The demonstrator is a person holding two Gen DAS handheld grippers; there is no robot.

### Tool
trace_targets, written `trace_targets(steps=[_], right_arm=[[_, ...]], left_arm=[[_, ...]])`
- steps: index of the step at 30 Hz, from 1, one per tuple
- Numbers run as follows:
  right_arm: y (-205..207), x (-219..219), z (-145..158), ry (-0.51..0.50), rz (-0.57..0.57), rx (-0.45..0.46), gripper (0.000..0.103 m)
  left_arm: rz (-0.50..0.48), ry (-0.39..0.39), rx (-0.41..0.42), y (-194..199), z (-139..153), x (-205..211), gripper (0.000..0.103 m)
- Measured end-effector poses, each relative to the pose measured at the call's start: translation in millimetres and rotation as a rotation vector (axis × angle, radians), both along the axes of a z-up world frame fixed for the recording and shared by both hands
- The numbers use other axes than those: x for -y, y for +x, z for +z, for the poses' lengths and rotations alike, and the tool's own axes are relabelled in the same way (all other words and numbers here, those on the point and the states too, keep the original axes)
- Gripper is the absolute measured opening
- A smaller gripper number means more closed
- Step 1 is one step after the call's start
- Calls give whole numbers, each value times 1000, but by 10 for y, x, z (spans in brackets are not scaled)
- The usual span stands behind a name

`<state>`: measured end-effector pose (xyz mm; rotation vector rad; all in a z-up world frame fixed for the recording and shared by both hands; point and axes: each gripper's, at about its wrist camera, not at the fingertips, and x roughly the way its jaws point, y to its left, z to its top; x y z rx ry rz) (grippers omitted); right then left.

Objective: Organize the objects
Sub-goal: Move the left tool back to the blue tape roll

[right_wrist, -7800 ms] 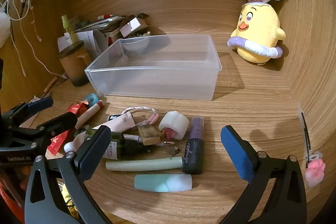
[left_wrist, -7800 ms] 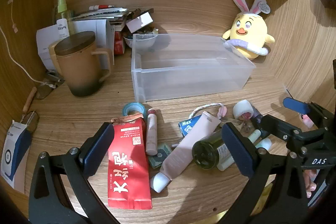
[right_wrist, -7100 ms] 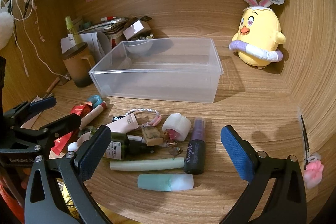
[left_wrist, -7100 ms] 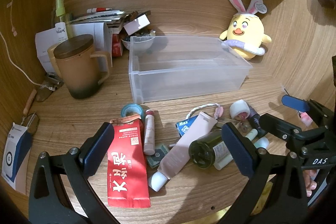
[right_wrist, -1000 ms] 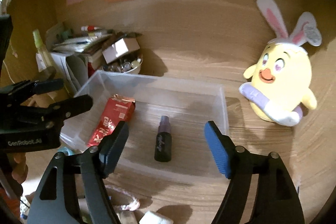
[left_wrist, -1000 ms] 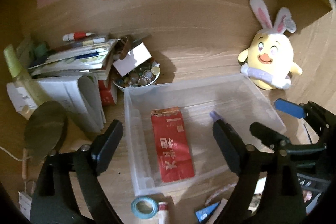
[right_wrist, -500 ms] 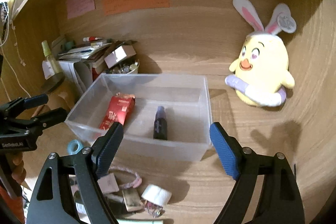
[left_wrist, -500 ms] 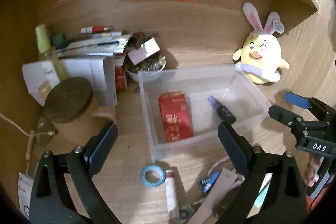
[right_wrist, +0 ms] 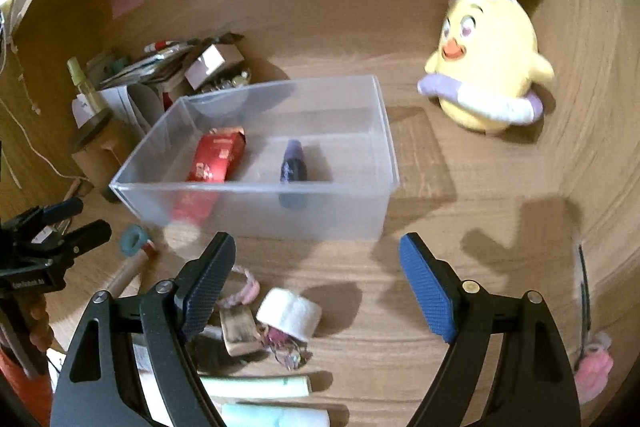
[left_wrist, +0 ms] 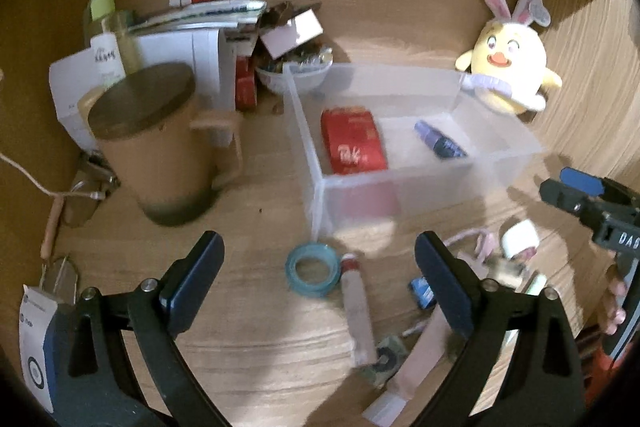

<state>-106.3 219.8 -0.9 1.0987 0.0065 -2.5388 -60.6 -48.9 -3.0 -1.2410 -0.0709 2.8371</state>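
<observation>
A clear plastic bin (left_wrist: 400,183) (right_wrist: 256,187) holds a red packet (left_wrist: 352,139) (right_wrist: 216,157) and a dark purple bottle (left_wrist: 438,143) (right_wrist: 294,163). In front of it lies loose clutter. My left gripper (left_wrist: 318,239) hangs open and empty above a blue tape roll (left_wrist: 310,269) and a red-capped tube (left_wrist: 356,307). My right gripper (right_wrist: 317,239) is open and empty too. It hovers over a white roll (right_wrist: 288,313), a pink cord (right_wrist: 244,287) and pale green tubes (right_wrist: 256,387). A pink tube (left_wrist: 420,359) lies under the left gripper's right finger.
A brown lidded mug (left_wrist: 160,147) stands left of the bin, with papers, a spray bottle (left_wrist: 102,11) and a small bowl (left_wrist: 296,79) behind. A yellow plush chick (right_wrist: 484,67) sits at the back right. A wooden wall closes the right side.
Both grippers have drawn back and sunk from over the bin to the clutter in front of it. The bin, bare several seconds ago, now holds the red packet and purple bottle.
</observation>
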Motion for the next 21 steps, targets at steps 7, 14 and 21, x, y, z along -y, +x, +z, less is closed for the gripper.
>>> trace_targets(steps=[7, 14, 21], right_arm=[[40, -6, -262, -5, 2, 82, 81], [61, 13, -382, -39, 25, 135, 70], [17, 80, -478, -52, 58, 180, 50]], left_arm=[[14, 39, 45, -5, -203, 57, 96], [9, 34, 83, -73, -334, 26, 81], [44, 80, 106, -159, -397, 136, 74]])
